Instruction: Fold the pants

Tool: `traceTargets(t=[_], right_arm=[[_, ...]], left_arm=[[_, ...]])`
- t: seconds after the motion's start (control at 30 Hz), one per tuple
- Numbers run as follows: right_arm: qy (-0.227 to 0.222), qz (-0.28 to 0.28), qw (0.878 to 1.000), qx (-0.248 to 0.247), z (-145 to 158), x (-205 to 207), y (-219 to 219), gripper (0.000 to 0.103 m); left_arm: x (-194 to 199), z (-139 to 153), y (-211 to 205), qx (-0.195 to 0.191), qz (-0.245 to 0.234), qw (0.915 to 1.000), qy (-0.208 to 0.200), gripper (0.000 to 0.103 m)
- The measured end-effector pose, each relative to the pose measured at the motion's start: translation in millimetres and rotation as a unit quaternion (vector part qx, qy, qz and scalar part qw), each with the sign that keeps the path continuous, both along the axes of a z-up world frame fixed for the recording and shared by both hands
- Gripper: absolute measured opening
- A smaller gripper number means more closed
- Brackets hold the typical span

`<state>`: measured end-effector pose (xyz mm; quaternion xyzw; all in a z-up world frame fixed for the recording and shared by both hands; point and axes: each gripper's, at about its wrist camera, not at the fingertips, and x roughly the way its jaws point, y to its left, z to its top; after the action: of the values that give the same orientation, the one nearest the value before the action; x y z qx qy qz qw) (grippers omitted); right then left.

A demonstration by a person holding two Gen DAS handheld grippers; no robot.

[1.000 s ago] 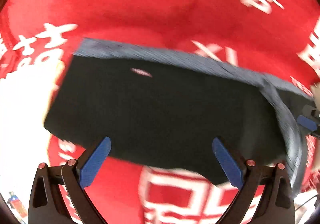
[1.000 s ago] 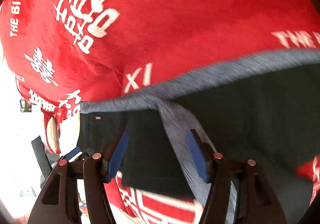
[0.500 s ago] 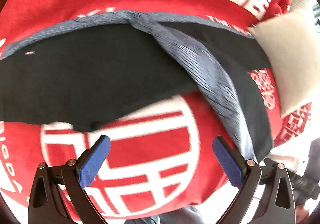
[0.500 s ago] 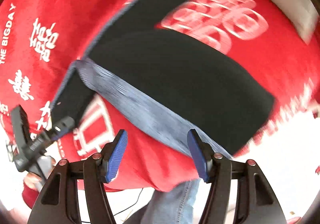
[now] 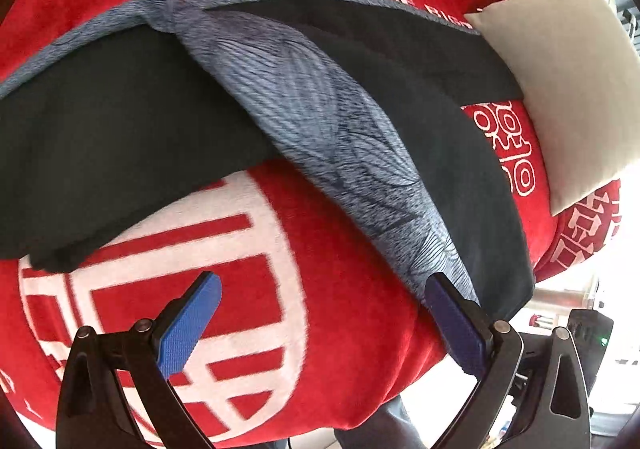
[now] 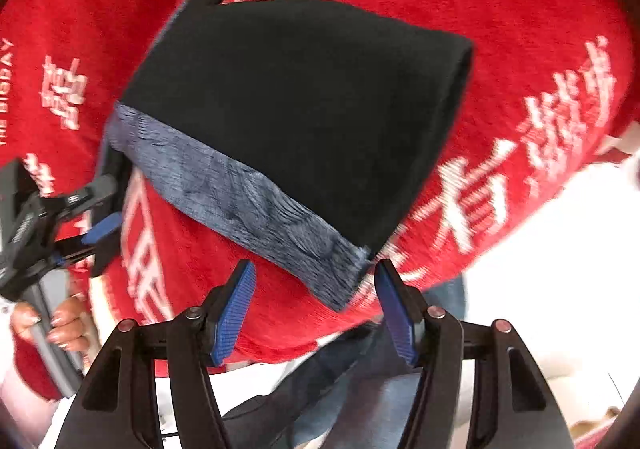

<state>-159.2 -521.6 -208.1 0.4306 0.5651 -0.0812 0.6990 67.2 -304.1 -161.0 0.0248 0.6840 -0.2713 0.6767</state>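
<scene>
Both grippers, left (image 5: 320, 325) and right (image 6: 314, 307), gape empty just short of the soft, limp black pants (image 6: 296, 105) lying on the red blanket (image 6: 520, 29), best pinched at the grey waistband (image 6: 240, 205) corners.

Matt black cloth pants (image 5: 120, 129) with a ribbed grey knit waistband (image 5: 328, 129) lie on a plush red blanket (image 5: 340, 329); a beige woven pillow (image 5: 568, 89) looks coarse.
</scene>
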Motion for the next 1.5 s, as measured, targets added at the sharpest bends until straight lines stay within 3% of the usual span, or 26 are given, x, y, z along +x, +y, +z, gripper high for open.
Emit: traceTargets(t=[0.03, 0.07, 0.1, 0.13, 0.2, 0.43, 0.77, 0.83, 0.9, 0.97, 1.0, 1.2, 1.23, 1.3, 1.37, 1.5], right_arm=[[-0.006, 0.009, 1.0, 0.007, -0.1, 1.5, -2.3, 0.06], [-0.003, 0.019, 1.0, 0.014, -1.5, 3.2, -4.0, 0.049], [0.006, 0.029, 0.999, 0.026, -3.8, 3.6, -6.8, 0.016], [0.011, 0.031, 0.998, 0.061, -7.7, 3.9, -10.5, 0.004], [0.003, 0.036, 0.994, 0.105, -1.1, 7.0, -18.9, 0.003], [-0.068, 0.044, 0.983, 0.162, 64.3, 55.8, -72.6, 0.002], [-0.128, 0.083, 0.973, 0.172, 128.6, 160.8, -140.1, 0.002], [-0.132, 0.099, 0.973, 0.161, 140.0, 184.5, -148.8, 0.002], [-0.132, 0.115, 0.974, 0.146, 147.3, 202.4, -157.9, 0.002], [-0.133, 0.127, 0.974, 0.13, 152.5, 220.1, -166.6, 0.002], [-0.134, 0.131, 0.975, 0.123, 155.5, 229.5, -172.4, 0.002], [-0.126, 0.125, 0.98, 0.088, 147.5, 288.1, -203.6, 0.002], [-0.12, 0.124, 0.982, 0.08, 140.1, 298.7, -207.9, 0.002], [-0.101, 0.125, 0.985, 0.057, 121.6, 319.2, -213.5, 0.003], [-0.075, 0.124, 0.989, 0.042, 98.5, 337.0, -219.3, 0.006], [-0.008, 0.124, 0.992, 0.022, 56.7, 360.9, -228.9, 0.007]], left_arm=[[-0.6, -1.5, -4.4, 0.0, 0.001, 1.0, 0.004, 0.102], [-1.5, -2.6, -8.2, 0.001, 0.003, 1.0, 0.008, 0.102], [-1.9, -3.7, -10.6, 0.004, 0.005, 0.9999, 0.012, 0.102], [-2.4, -4.7, -13.2, 0.008, 0.007, 0.9998, 0.017, 0.102], [-2.7, -5.5, -16.8, 0.012, 0.013, 0.9995, 0.026, 0.102], [5.2, -2.8, -19.9, -0.001, 0.069, 0.9951, 0.071, 0.102], [47.1, 1.5, -43.3, -0.086, 0.204, 0.9684, 0.115, 0.101], [59.9, 5.5, -54.4, -0.102, 0.21, 0.9663, 0.109, 0.085], [80.7, 10.4, -70.8, -0.11, 0.209, 0.9666, 0.099, 0.05], [98.9, 14.8, -79.7, -0.125, 0.215, 0.9643, 0.093, 0.03], [109.0, 17.9, -84.3, -0.128, 0.216, 0.9639, 0.087, 0.03], [167.9, 27.1, -111.2, -0.096, 0.198, 0.9738, 0.058, 0.031], [175.9, 21.5, -115.3, -0.084, 0.194, 0.9753, 0.065, 0.035], [185.8, 10.5, -121.6, -0.057, 0.188, 0.9781, 0.067, 0.068], [191.1, 5.9, -121.7, -0.03, 0.18, 0.9818, 0.052, 0.072], [182.3, 11.1, -106.8, -0.022, 0.16, 0.9851, 0.06, 0.076]])
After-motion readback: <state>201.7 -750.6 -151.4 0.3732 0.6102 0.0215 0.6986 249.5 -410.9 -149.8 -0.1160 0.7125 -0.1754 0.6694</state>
